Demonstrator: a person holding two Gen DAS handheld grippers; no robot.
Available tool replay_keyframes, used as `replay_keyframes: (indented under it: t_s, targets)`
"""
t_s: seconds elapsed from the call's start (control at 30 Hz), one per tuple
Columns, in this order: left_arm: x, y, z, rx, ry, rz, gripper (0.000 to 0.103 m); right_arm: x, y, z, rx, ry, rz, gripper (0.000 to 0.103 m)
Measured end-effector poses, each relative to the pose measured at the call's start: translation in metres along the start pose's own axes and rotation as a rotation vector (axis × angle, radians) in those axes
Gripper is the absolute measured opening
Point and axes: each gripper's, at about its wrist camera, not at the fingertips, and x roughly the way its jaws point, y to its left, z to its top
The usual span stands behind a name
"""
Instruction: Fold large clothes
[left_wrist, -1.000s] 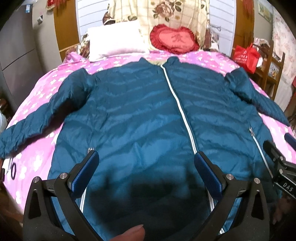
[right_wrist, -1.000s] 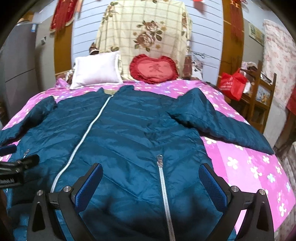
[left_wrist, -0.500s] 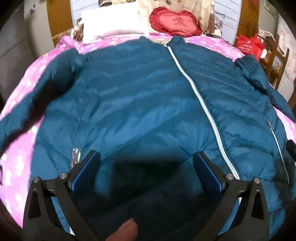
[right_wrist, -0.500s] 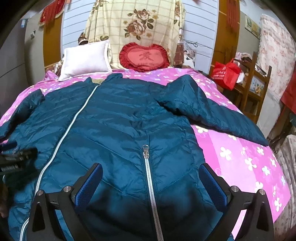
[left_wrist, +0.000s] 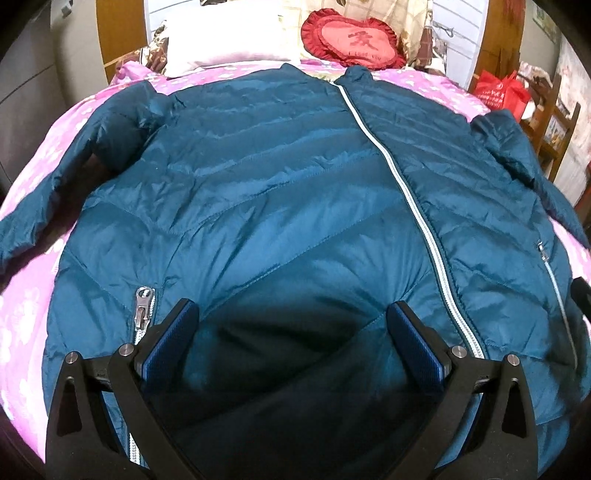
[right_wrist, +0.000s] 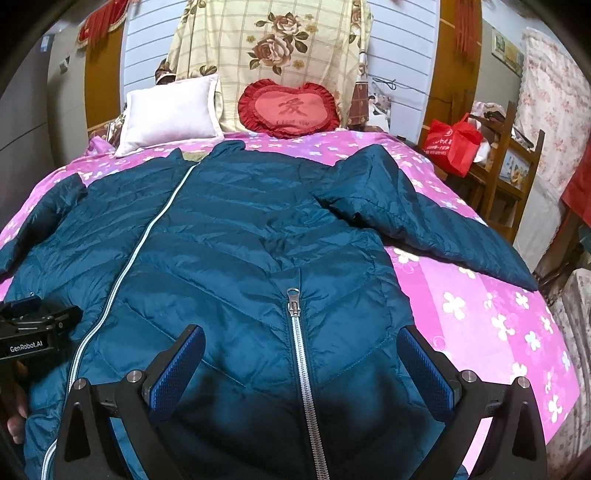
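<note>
A teal quilted down jacket (left_wrist: 280, 192) lies front-up and zipped on a pink flowered bed (left_wrist: 29, 295), sleeves spread to both sides. It also shows in the right wrist view (right_wrist: 236, 243). My left gripper (left_wrist: 293, 321) is open, low over the jacket's lower left panel beside a pocket zipper (left_wrist: 142, 310). My right gripper (right_wrist: 301, 354) is open, just above the lower right panel, straddling the other pocket zipper (right_wrist: 295, 299). The left gripper's body (right_wrist: 33, 332) shows at the left edge of the right wrist view.
A white pillow (right_wrist: 170, 110) and a red heart cushion (right_wrist: 288, 109) lie at the head of the bed. A red bag (right_wrist: 452, 144) sits on a wooden chair (right_wrist: 517, 166) right of the bed. The bed's right edge (right_wrist: 554, 332) is close.
Both grippers have moved down and forward, closer to the jacket's lower panels. The jacket has not moved. Both stay open.
</note>
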Motion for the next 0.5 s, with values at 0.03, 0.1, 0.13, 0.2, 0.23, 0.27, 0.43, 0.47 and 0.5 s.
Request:
replay_keyframes:
  t_s: [0.03,0.1,0.13,0.2,0.23,0.27,0.43,0.47,0.5]
  targets:
    - [0.000,-0.001,0.000,0.003,0.000,0.007,0.103,0.000,0.000,0.000,0.001,0.002,0.000,0.103]
    - [0.001,0.000,0.000,0.008,0.001,0.014,0.103,0.001,-0.001,-0.001,0.006,0.003,-0.002,0.103]
    - [0.001,0.000,0.000,0.009,0.001,0.014,0.103,0.001,-0.002,-0.001,0.009,0.005,-0.003,0.103]
    - [0.002,0.001,-0.001,0.009,0.004,0.012,0.103,0.001,-0.004,-0.002,0.014,0.007,-0.007,0.103]
    - [0.002,0.001,-0.001,0.012,0.007,0.014,0.103,0.000,-0.005,-0.003,0.015,0.006,-0.008,0.103]
    - [0.003,0.001,-0.001,0.013,0.009,0.014,0.103,0.000,-0.006,-0.003,0.016,0.006,-0.011,0.103]
    - [0.003,0.001,0.000,0.006,0.010,0.006,0.103,-0.002,-0.011,-0.005,0.024,0.004,-0.018,0.103]
    - [0.003,0.002,0.000,0.006,0.009,0.005,0.103,-0.002,-0.011,-0.005,0.025,0.005,-0.018,0.103]
    - [0.002,0.002,0.000,0.005,0.008,0.003,0.103,-0.002,-0.011,-0.005,0.023,0.004,-0.018,0.103]
